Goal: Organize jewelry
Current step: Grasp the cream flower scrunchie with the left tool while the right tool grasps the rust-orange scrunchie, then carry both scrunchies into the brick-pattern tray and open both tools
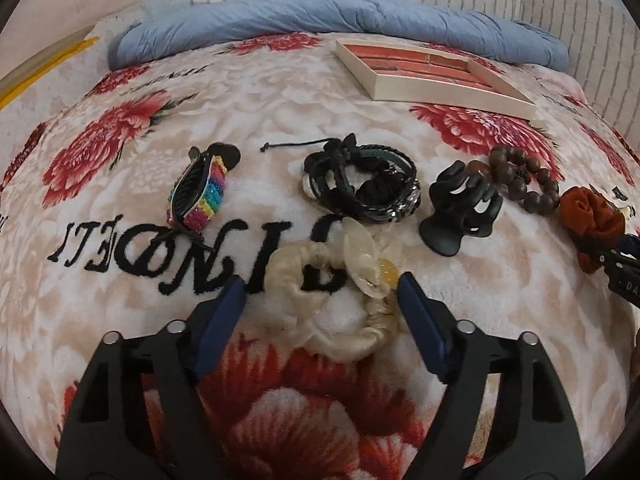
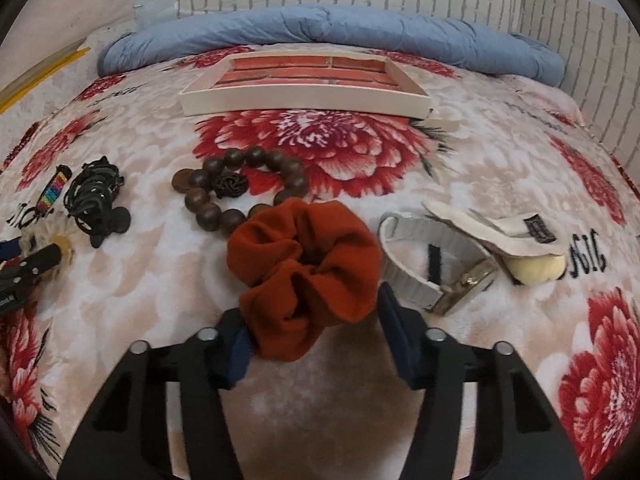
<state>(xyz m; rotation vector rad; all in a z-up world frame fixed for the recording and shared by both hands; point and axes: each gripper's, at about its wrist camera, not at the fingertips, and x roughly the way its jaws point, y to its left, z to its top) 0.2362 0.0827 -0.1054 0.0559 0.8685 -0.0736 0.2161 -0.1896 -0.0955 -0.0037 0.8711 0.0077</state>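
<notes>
A cream satin scrunchie (image 1: 340, 320) with a pale shell-like ornament lies on the flowered blanket (image 1: 280, 92). It sits between the fingers of my left gripper (image 1: 320, 282). The right pad touches it and the left pad stands a little off, so the gripper is open. A rust-orange scrunchie (image 2: 304, 268) lies between the fingers of my right gripper (image 2: 310, 306), and both blue pads touch its sides. A shallow white tray (image 2: 304, 100) with a red brick-pattern floor rests farther back. In the left wrist view the tray (image 1: 440, 94) is at the upper right.
A rainbow hair clip (image 1: 204, 192), black cord bracelets (image 1: 360, 180), a black claw clip (image 1: 460, 208) and a wooden bead bracelet (image 2: 240, 188) lie in a row. A white-strapped watch (image 2: 424, 268) lies to the right. A rolled blue duvet (image 2: 320, 28) lines the brick-pattern wall.
</notes>
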